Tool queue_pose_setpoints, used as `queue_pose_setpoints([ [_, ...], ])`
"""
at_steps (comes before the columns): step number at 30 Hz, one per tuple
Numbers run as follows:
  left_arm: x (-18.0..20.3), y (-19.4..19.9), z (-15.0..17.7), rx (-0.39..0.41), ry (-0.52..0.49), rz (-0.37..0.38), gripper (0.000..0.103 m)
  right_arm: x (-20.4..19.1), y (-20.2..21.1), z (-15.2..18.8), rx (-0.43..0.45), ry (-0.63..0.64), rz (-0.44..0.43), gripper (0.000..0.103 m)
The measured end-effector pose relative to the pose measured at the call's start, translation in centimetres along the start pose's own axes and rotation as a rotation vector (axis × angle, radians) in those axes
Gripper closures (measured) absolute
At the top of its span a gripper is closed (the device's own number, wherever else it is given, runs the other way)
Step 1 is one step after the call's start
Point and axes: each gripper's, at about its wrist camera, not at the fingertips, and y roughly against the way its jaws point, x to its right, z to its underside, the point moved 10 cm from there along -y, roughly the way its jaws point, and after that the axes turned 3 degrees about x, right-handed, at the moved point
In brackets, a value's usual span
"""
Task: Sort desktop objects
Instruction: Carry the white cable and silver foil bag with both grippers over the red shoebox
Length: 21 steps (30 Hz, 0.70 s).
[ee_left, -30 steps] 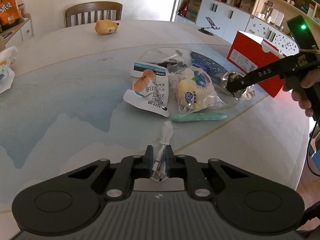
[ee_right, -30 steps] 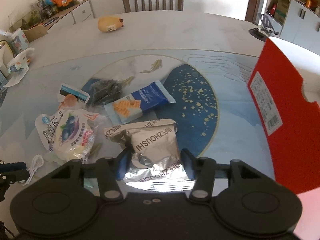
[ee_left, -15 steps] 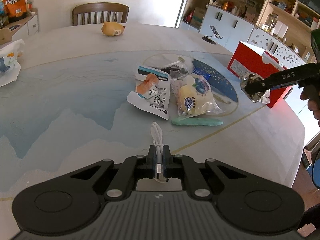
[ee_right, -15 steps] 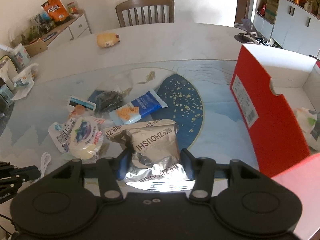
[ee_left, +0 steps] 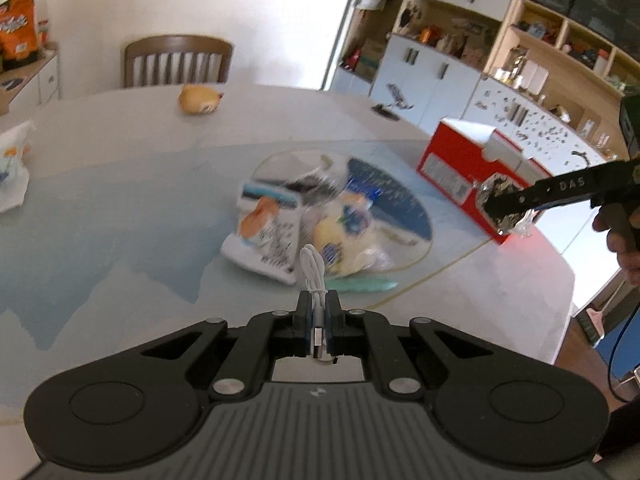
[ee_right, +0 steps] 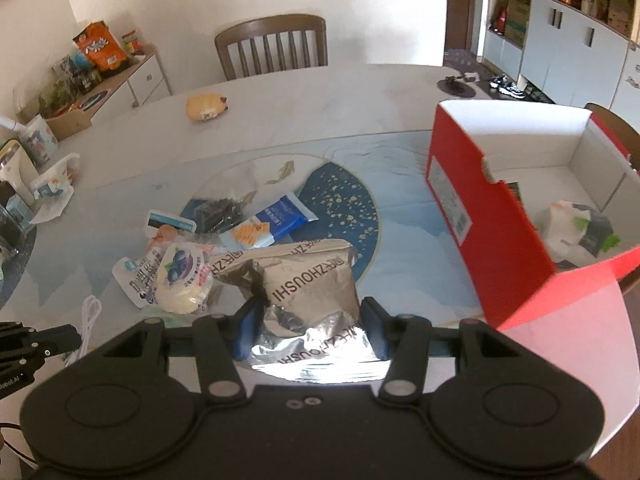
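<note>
In the left wrist view the cluster of snack packets at mid-bench is motion-blurred, its print unreadable, and the red cardboard box is cut off by the right wrist view's right edge.

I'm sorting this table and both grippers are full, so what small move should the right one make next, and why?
Probably carry the silver snack bag rightward over the open red box before releasing. The right gripper holds the bag off the table, short of the box's near wall, and the box has free floor beside a packet already inside. The left gripper only pinches the white cable.

a home dining room; round table, wooden chair, cupboards
</note>
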Motion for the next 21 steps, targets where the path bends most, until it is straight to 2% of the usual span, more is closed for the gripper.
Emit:
queue_pose_setpoints([
  [12,4.8,-0.1,-4.0,0.054,-0.103,0.114,0.098,1.7,4.5,0.2,0.055,-0.050,0.072,0.050],
  [21,8.9,-2.1,-6.5,0.071,-0.148,0.131,0.098,5.1,6.6,-0.8,0.100,-0.084,0.082,0.050],
])
